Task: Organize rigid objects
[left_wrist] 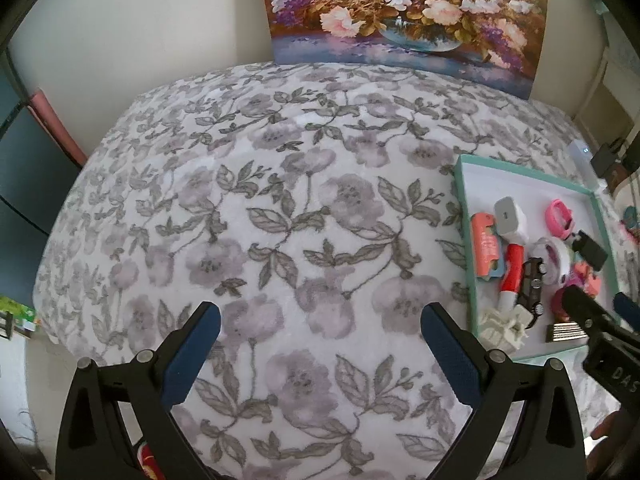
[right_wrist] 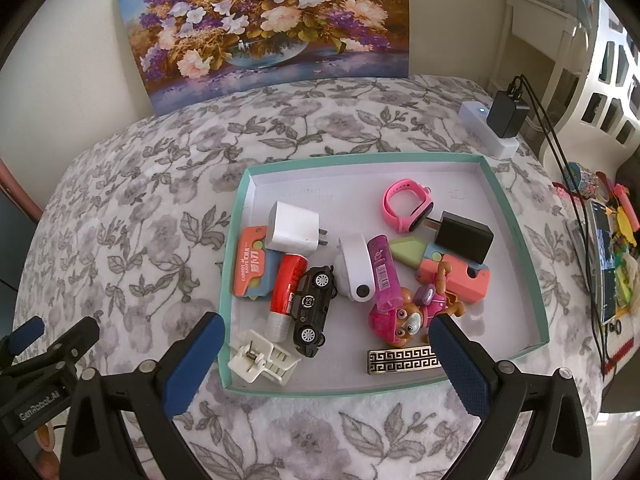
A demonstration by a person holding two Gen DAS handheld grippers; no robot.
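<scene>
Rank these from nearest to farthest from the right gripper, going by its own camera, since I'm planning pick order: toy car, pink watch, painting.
From the right gripper:
1. Toy car, near left part of the tray.
2. Pink watch, far right part of the tray.
3. Painting, against the wall behind.

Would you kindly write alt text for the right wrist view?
A teal-rimmed tray on a floral blanket holds small items, including a black toy car and pink watch. The open right hand-held gripper hovers at its near edge.
</scene>
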